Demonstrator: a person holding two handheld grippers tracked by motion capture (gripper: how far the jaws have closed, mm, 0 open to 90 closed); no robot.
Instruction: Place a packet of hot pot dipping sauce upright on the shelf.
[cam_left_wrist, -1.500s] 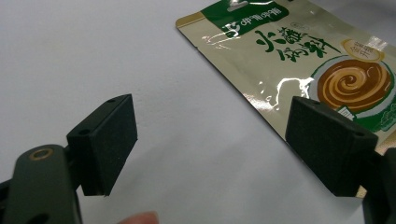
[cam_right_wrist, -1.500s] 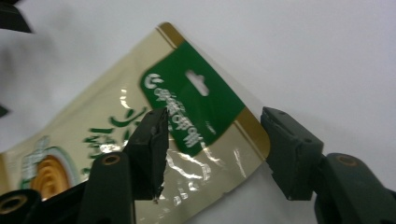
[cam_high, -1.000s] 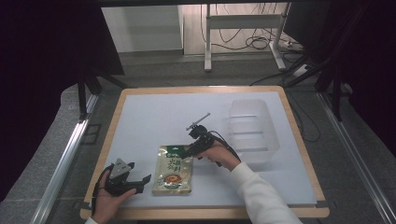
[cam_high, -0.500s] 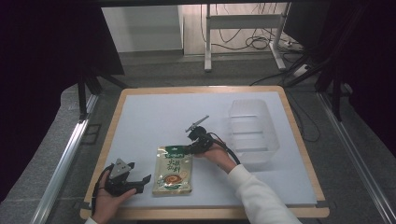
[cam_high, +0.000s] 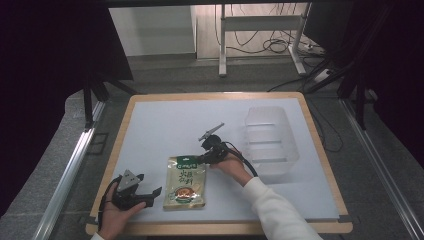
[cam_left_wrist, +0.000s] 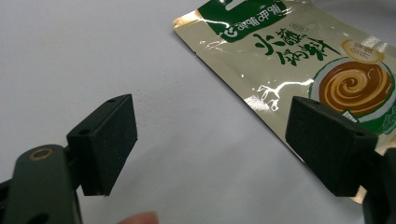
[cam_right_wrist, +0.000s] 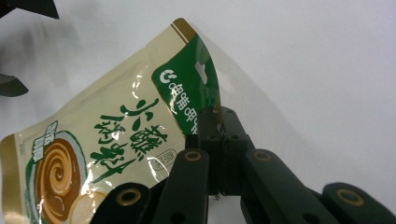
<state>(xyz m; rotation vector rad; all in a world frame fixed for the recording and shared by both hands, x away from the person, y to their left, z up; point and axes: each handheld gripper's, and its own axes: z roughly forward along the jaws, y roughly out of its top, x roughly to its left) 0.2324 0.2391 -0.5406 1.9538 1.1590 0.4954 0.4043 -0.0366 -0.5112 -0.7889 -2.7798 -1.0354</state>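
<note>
- Our right gripper (cam_right_wrist: 212, 123) has just been closing and now pinches the top green edge of the glossy cream-and-green sauce pouch (cam_high: 185, 181).
- The pouch lies on the white table (cam_high: 165, 125).
- Our left gripper (cam_left_wrist: 210, 140) rests just beside it, jaws wide, holding nothing.

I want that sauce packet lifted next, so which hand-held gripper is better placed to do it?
Right. The right hand-held gripper has just closed on the sauce packet's green top edge, curling it up. The left hand-held gripper rests open beside the packet, nothing between its pads.

A lab: white-topped rig table (cam_high: 165, 120), aluminium framing (cam_high: 65, 175), floor cables (cam_high: 270, 46).
</note>
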